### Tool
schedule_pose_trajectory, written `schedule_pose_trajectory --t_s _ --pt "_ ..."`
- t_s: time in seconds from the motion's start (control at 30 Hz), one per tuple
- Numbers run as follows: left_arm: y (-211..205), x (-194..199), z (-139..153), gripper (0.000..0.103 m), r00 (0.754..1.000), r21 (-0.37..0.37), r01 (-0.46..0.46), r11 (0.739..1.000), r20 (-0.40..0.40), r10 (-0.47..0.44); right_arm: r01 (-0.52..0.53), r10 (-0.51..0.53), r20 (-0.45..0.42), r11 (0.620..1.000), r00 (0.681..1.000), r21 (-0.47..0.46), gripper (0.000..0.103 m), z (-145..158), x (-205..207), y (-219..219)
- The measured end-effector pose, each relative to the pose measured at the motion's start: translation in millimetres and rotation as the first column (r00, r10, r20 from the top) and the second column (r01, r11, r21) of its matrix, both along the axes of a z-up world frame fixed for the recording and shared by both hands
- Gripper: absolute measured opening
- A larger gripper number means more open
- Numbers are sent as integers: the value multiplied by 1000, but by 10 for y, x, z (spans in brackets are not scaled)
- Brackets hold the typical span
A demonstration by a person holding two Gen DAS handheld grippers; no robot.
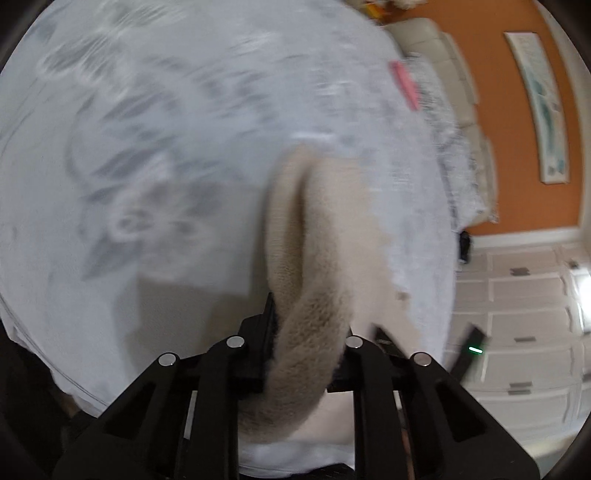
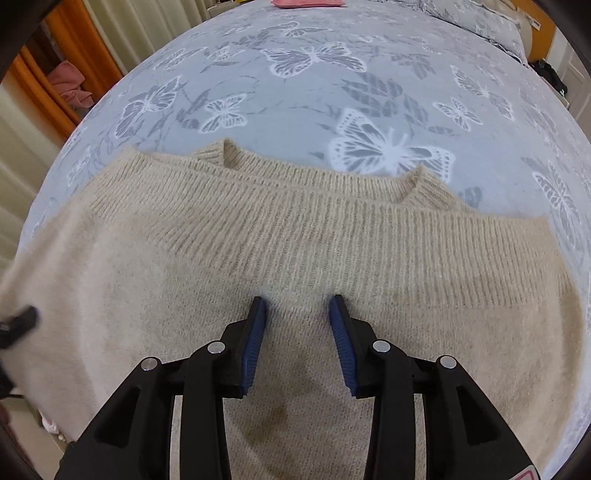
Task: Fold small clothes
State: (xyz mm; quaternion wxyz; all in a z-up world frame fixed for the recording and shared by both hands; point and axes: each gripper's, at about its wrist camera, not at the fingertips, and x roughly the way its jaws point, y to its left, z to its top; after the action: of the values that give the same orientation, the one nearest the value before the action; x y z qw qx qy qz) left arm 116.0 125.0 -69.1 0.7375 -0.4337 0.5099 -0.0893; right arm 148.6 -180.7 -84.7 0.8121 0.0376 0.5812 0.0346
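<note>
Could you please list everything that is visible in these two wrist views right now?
sweater: one, beige knit, spread on the bed, one part lifted
bedspread: one, grey-blue with white butterflies, under the sweater
pink item: one, flat, at the bed's far edge
picture: one, framed, on the orange wall
drawers: white, beside the bed
left gripper: black, shut on a sweater fold
right gripper: black with blue pads, open over the sweater

A beige knit sweater (image 2: 295, 258) lies spread flat on the bed, ribbed neckline ahead of the right tool; a fuzzy fold of it (image 1: 314, 295) runs between the left tool's fingers.
</note>
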Motion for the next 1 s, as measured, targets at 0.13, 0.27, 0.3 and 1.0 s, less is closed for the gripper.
schedule_pose_trajectory --t_s 0.13,0.27,0.3,1.0 --pt "-366 -2 481 17 990 5 82 997 118 -82 6 -7 11 1000 1000 20 37 -19 4 -39" --pt "-953 5 817 17 962 40 192 981 190 -196 17 -19 36 998 999 58 38 -16 -38 -87" --pt "-1055 11 850 17 957 49 211 976 194 -216 20 -24 42 997 999 78 38 -13 -52 -115" --pt "-2896 -721 492 82 807 469 461 753 131 -576 319 -386 68 837 920 444 67 526 -1605 -2061"
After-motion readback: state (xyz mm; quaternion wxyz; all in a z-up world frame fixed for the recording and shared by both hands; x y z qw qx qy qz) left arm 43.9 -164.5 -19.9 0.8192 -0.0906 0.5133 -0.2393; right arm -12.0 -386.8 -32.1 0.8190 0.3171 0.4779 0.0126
